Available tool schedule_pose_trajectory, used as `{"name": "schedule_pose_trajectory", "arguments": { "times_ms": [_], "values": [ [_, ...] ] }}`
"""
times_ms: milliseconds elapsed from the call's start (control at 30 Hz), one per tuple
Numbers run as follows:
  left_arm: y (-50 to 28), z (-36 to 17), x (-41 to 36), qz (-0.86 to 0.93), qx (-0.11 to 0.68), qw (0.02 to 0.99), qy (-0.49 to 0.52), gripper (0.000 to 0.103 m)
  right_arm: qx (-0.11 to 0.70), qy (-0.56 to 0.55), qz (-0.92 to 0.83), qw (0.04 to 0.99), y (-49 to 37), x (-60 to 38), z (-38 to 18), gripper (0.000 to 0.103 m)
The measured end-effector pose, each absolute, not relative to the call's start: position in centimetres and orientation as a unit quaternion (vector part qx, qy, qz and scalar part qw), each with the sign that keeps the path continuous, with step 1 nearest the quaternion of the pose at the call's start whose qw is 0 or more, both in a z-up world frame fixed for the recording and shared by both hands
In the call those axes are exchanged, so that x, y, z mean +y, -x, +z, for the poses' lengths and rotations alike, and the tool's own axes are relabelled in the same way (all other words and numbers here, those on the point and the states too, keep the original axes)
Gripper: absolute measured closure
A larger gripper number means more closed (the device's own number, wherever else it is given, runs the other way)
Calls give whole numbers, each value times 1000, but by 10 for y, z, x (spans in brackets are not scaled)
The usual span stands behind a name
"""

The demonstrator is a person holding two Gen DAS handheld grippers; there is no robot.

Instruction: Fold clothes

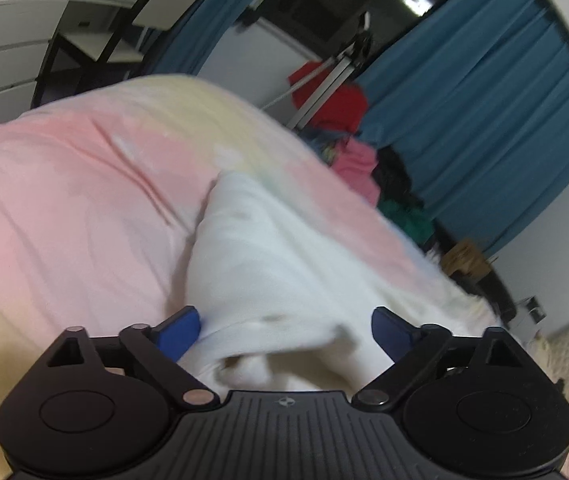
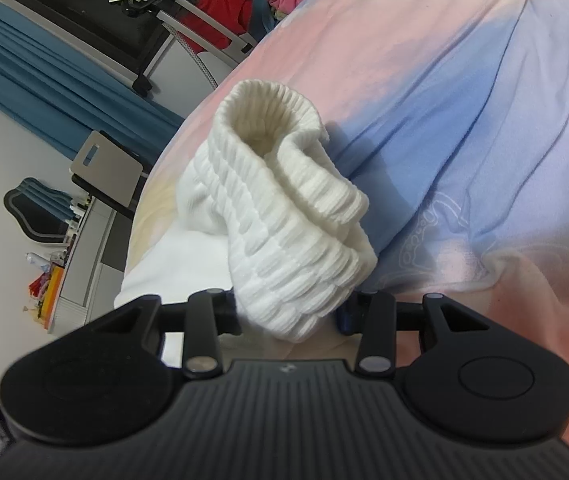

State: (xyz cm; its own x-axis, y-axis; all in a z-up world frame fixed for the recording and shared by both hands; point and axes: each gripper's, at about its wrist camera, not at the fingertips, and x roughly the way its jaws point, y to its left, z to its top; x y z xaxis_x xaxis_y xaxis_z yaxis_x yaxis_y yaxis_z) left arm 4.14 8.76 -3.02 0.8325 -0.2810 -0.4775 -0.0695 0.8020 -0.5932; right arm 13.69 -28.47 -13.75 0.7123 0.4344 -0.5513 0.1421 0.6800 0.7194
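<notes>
Bed [image 1: 64,208] fills most of both views, covered by a sheet in pink, pale yellow and blue patches, creased in long folds. Blue curtains [image 1: 484,128] hang along the far wall beside a dark window; a pile of clothes [image 1: 360,160], red, pink, green and dark, sits beyond the far edge of the bed, next to a white metal stand [image 1: 324,84]. White drawers and shelves [image 1: 8,40] stand at upper left of the left wrist view. White garment [image 1: 276,256] lies on the bed, stretching away from the left hand-held gripper [image 1: 284,332]; picture is blurred here. Left hand-held gripper: jaws spread wide, released; a loose fold of the white cloth sits between the blue fingers [image 1: 180,330], the left finger at the cloth's edge, the right one apart from it, no pinch visible. Right hand-held gripper [image 2: 288,312]: jaws partly closed and clenched on the white ribbed cuff [image 2: 284,208], which bulges up and forward from between the fingers, its rolled opening facing the camera, raised above the sheet. More plain white cloth [image 2: 172,268] lies flat on the bed just left of the cuff.
</notes>
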Motion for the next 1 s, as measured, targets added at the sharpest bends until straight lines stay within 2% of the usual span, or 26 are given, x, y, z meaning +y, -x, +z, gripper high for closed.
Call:
{"name": "schedule_pose_trajectory", "arguments": {
  "times_ms": [200, 467, 600, 667, 733, 833, 933, 1000],
  "values": [
    [-47, -25, 89, -61, 251, 916, 308, 2, 371, -385, 85, 841, -137, -281, -136, 59],
    [-96, -65, 92, -26, 324, 891, 318, 3, 370, -388, 84, 840, -136, -279, -136, 58],
    [-107, -82, 85, -10, 377, 883, 280, 9, 371, -410, 89, 829, -136, -284, -140, 57],
    [-107, -87, 88, -10, 382, 878, 289, 12, 372, -419, 92, 823, -136, -287, -141, 57],
    [-106, -89, 92, -15, 380, 872, 308, 22, 371, -421, 96, 822, -136, -287, -139, 56],
    [-104, -90, 93, -10, 377, 872, 311, 27, 358, -426, 105, 824, -133, -289, -131, 55],
    [-102, -92, 97, -7, 374, 868, 328, 31, 349, -430, 112, 825, -131, -288, -128, 50],
    [-102, -94, 100, -7, 373, 864, 337, 33, 353, -428, 108, 825, -133, -286, -132, 42]
  ]
}}
